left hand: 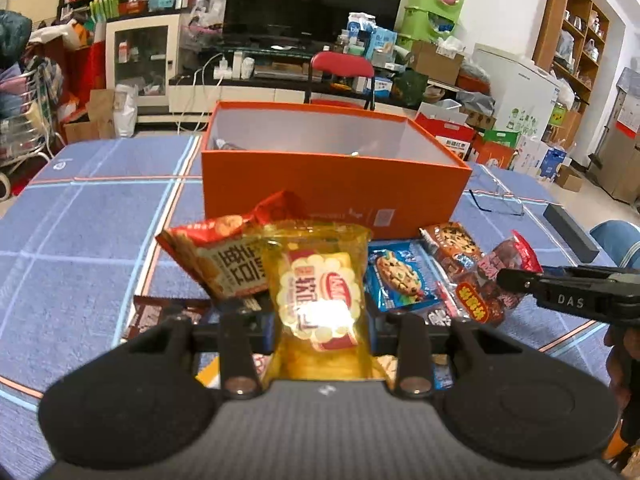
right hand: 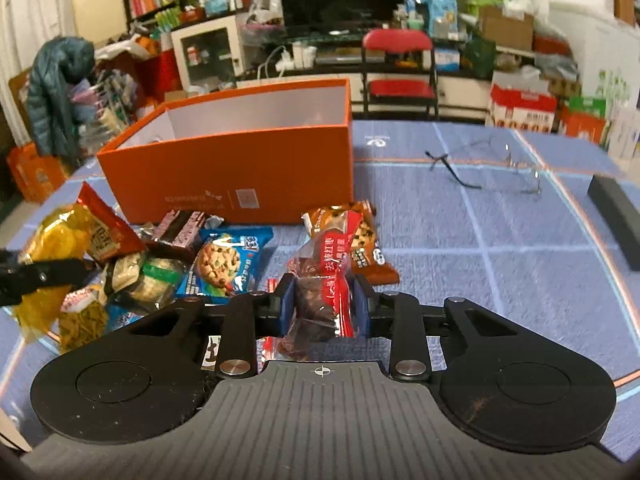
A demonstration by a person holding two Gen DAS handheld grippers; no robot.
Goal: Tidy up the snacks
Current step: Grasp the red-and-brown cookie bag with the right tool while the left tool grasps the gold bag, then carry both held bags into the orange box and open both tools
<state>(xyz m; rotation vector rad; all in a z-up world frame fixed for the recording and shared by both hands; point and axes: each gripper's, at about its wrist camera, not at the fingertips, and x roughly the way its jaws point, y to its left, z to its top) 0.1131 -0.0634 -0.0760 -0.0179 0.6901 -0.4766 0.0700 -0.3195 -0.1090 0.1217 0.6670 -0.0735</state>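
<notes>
1. The left tool (left hand: 320, 332) is closed on a yellow snack bag (left hand: 318, 300). Its jaws press the bag from both sides, and the bag stands upright between them, above the counter (left hand: 80, 240).
2. The right tool (right hand: 325, 308) is closed narrow on a red date packet (right hand: 324, 288). The blue pads (right hand: 286, 300) squeeze the packet in the middle, and its clear part shows dark fruit inside.
3. In the left wrist view, the right tool comes in from the right edge, with the date packet at its tip, just beside the pile of snacks.
4. In the right wrist view, the left tool shows at the left edge with the yellow bag in its grip.
5. The other snacks lie on the counter in front of the orange box (left hand: 332, 184). A red cracker bag (left hand: 216, 256) is just behind the yellow bag. A blue cookie packet (left hand: 396, 276) lies to its right, and a brown chocolate-chip cookie packet (left hand: 452, 248) lies further right, near the box.
6. The orange box is open on top and stands behind the snacks, near the middle of the counter. What lies in it I cannot tell.
7. A pair of glasses (right hand: 492, 168) lies on the blue checked cloth to the right of the box, well apart from the snacks. A dark case (right hand: 618, 216) lies near the right edge of the counter.
</notes>
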